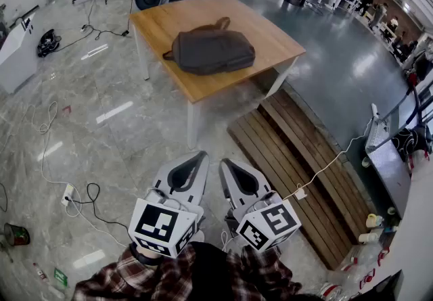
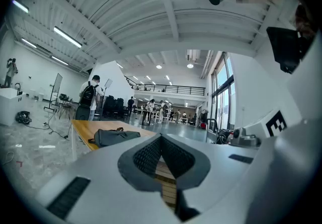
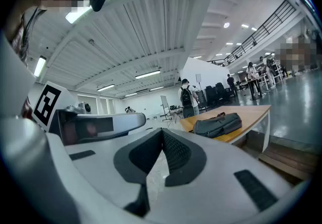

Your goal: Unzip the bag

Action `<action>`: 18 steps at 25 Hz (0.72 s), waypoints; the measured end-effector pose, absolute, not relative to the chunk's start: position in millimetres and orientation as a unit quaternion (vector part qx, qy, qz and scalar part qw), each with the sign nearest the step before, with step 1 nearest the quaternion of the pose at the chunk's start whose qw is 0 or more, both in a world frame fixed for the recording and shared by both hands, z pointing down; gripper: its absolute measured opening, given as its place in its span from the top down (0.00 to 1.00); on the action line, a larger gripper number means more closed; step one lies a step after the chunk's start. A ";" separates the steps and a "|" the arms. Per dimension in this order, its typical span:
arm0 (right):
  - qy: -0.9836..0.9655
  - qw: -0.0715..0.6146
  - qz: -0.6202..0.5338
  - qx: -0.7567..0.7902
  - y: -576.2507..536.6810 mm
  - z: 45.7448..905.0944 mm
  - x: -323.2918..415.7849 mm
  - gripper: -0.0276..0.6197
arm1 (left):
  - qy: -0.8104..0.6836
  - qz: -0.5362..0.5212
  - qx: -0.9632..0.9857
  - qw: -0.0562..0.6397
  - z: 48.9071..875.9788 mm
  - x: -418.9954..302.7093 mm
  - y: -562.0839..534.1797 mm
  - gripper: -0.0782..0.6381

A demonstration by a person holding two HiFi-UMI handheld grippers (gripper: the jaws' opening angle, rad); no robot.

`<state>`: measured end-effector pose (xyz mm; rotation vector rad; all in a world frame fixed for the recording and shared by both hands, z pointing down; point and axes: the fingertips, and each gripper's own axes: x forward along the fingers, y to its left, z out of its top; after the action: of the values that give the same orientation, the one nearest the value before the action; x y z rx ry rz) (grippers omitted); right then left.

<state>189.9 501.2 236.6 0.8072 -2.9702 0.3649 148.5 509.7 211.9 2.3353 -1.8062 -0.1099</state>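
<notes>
Both the left gripper point(image 1: 201, 155) and the right gripper point(image 1: 224, 163) hang pinched closed and empty, well apart from the bag point(image 1: 211, 51), so approaching it likely comes first.

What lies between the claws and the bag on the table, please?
Head view: only bare grey floor and the wooden table's near edge lie between the left claw, the right claw and the bag.

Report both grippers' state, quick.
Left gripper: closed, jaws tip to tip, holding nothing.
Right gripper: closed, jaws tip to tip, holding nothing.
</notes>
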 end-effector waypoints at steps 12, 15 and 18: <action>-0.951 0.023 0.118 0.284 369.8 243.9 68.0 0.94 | -0.597 -0.035 0.796 0.089 219.4 24.0 378.6 0.88; -0.947 0.020 0.119 0.297 339.4 242.6 32.5 0.94 | -0.589 -0.031 0.803 0.087 217.5 -11.0 350.5 0.88; -0.943 0.025 0.124 0.308 317.1 246.6 4.8 0.94 | -0.570 -0.022 0.817 0.086 220.2 -30.0 327.0 0.88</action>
<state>4.8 317.1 246.6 0.9535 -2.9167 0.3830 -30.0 327.0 220.2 2.4354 -1.6982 -0.0650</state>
